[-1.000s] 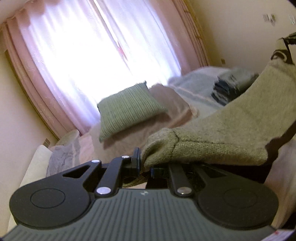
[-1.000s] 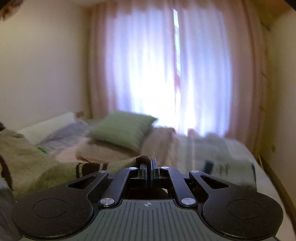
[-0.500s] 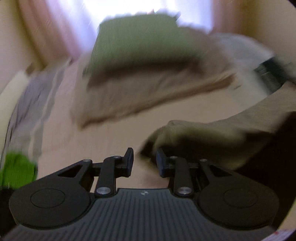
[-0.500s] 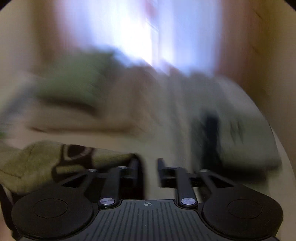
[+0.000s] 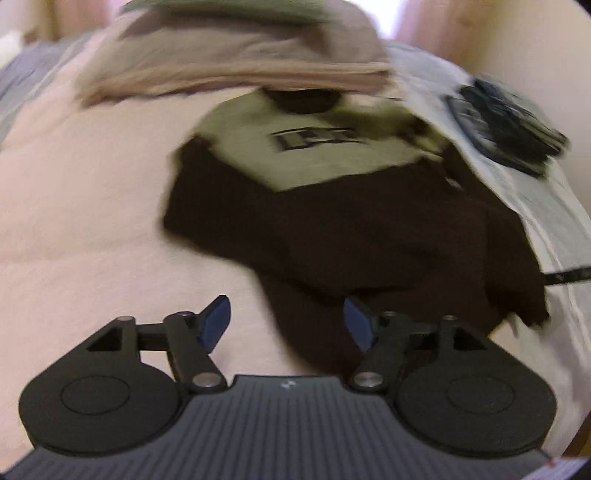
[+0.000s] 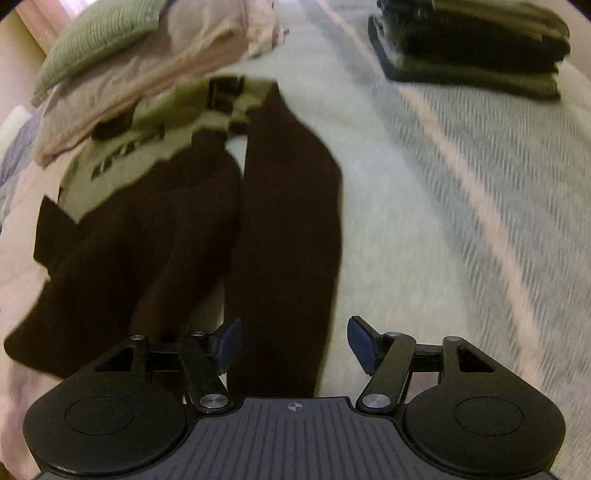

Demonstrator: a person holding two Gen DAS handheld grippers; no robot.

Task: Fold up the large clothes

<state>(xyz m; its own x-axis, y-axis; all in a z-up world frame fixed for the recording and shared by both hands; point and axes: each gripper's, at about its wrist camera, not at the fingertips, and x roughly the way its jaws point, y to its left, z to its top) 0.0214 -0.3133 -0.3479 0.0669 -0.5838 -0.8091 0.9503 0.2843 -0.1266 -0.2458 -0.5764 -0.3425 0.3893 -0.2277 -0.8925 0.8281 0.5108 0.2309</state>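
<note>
A dark brown and olive-beige sweater (image 5: 354,229) lies spread on the bed, its lettered pale chest panel (image 5: 314,151) at the far end. My left gripper (image 5: 286,323) hovers over its near dark hem, jaws opening, the cloth under them but not pinched. In the right wrist view the same sweater (image 6: 155,221) lies flat with one long dark sleeve (image 6: 291,229) running toward me. My right gripper (image 6: 293,343) is above that sleeve's cuff end, jaws opening, pads off the fabric.
A pink sheet (image 5: 81,206) covers the bed's left part, a pale blue-grey striped blanket (image 6: 461,192) the right. A stack of folded dark clothes (image 6: 469,48) sits at the far right. A green pillow (image 6: 99,33) rests on a folded pink blanket (image 6: 155,77) behind the sweater.
Both grippers held the sweater up while shut on it, then dropped toward the bed and opened. The sweater now lies spread flat, released from both.
</note>
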